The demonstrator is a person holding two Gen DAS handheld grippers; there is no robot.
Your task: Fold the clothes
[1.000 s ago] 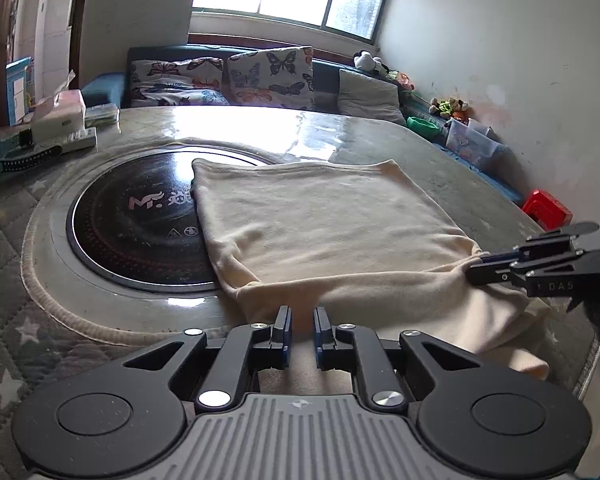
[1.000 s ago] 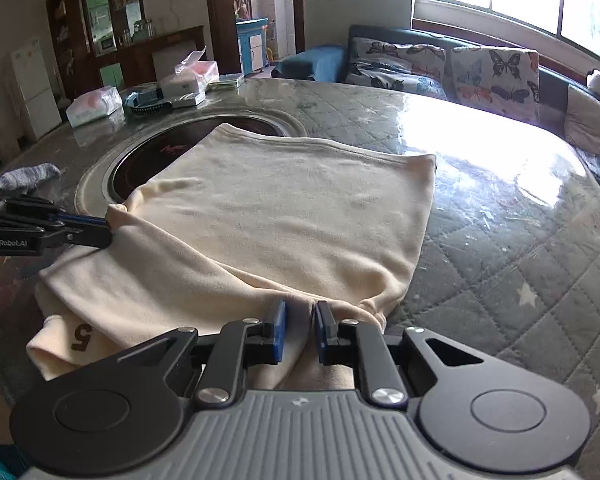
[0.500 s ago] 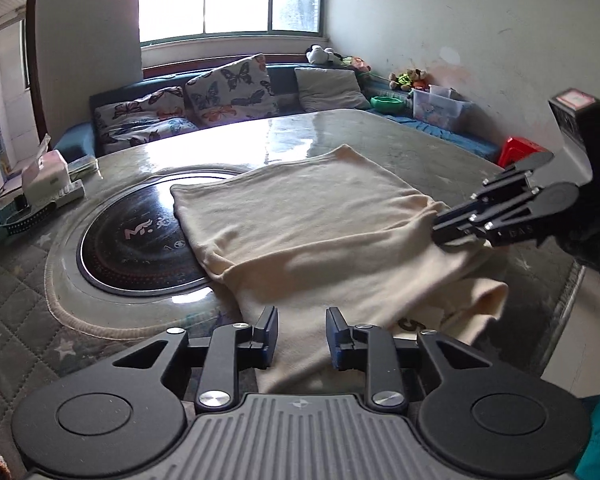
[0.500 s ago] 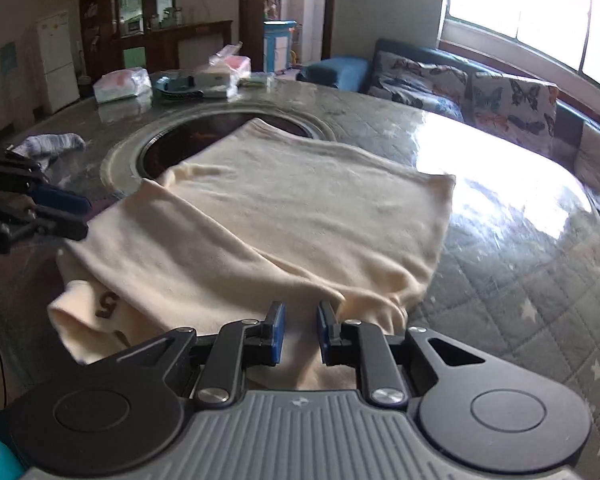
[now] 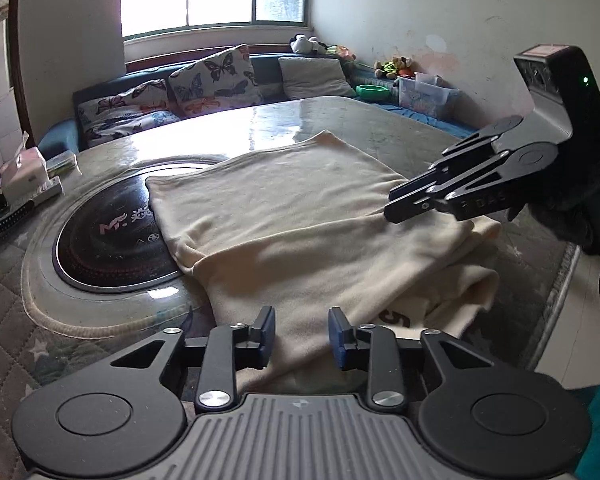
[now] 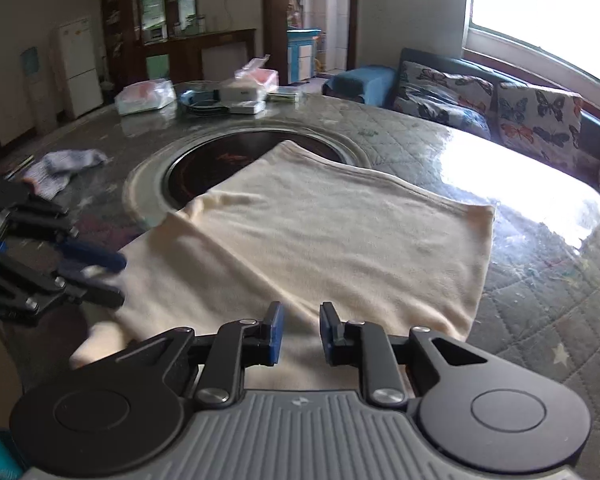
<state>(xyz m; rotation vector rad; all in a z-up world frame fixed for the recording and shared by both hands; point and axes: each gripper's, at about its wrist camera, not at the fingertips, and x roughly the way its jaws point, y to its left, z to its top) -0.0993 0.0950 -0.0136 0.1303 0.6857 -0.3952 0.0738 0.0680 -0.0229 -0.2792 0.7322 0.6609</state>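
both grippers have let go since the earlier frames: then the pads were pinched on the near edge of the cream garment [image 5: 300,220], now they stand apart and clear of it. left gripper [image 5: 302,334] has just been opening, jaws parted to a moderate gap with cloth showing below the gap but not pressed by the pads. right gripper [image 6: 300,336] has also just been opening, a narrower gap, nothing gripped; cloth lies under and ahead of it.

garment lies on the quilted table [image 6: 560,320], far portion flat and overlapping the dark round inset [image 5: 108,236]. near portion is doubled over in a loose fold, lumpy at the table edge, a printed mark showing at the underside in the left view.

step in hand, as i read it: release after a fold, then re-grip for the next one. to do it well: lift both grippers straight off so the pads do not drag the top layer, check that the folded edge runs even, smooth the bunched near corner before pinching again, and take matching corners with both grippers.

in the left view the right gripper hovers above the garment's right side.
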